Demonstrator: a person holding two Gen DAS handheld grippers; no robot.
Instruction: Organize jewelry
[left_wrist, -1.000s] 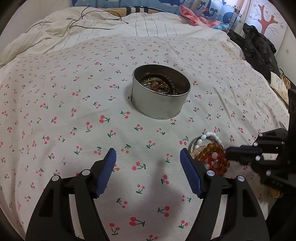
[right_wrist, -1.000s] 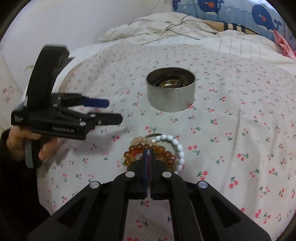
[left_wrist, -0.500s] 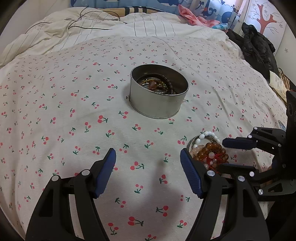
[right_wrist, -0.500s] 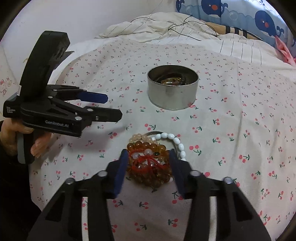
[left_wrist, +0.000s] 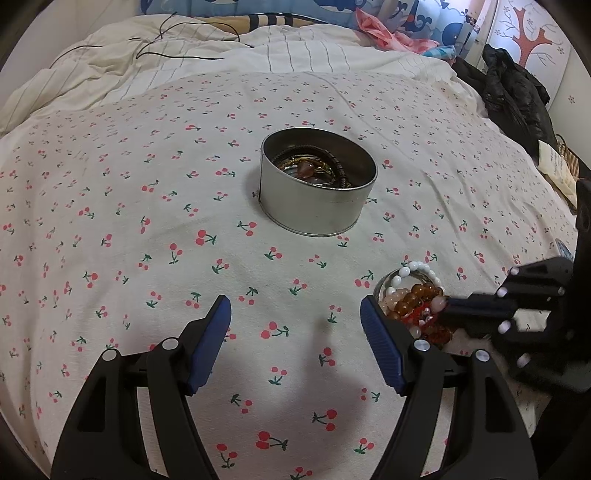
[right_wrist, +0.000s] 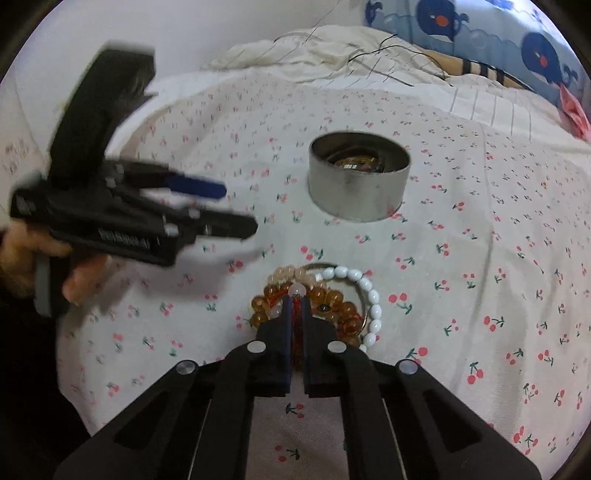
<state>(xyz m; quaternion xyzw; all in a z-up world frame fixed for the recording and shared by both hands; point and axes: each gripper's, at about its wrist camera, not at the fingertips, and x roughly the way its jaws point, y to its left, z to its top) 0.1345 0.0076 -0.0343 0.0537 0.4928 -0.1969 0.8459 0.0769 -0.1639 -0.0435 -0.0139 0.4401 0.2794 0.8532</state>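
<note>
The right gripper (right_wrist: 295, 301) is down in a pile of bracelets (right_wrist: 314, 302) on the bed (right_wrist: 480, 258), its 2 fingers (right_wrist: 286, 325) drawn nearly together with red beads of the pile showing in the narrow gap between them, so it is clamped on part of the pile. The pile lies on the cherry-print sheet, near the front edge: amber beads, pale pink beads, a white bead bracelet (right_wrist: 364, 291) curving round its right side, and a thin metal ring under them.

Farther back, well apart from the pile, stands a round metal tin (left_wrist: 319, 184), upright and without a lid. Inside it lie a dark coiled band, gold-coloured rings and a reddish stone.

The left gripper (left_wrist: 295, 314) hovers above the sheet just left of the pile, its 2 blue-padded fingers (left_wrist: 212, 339) wide apart with nothing between them. In the right wrist view it is blurred, held in the person's hand (right_wrist: 33, 266).

Beyond the sheet lie a striped quilt (left_wrist: 295, 55) with a black cable (left_wrist: 177, 40) on it, and dark clothing (left_wrist: 517, 96) at the right.
</note>
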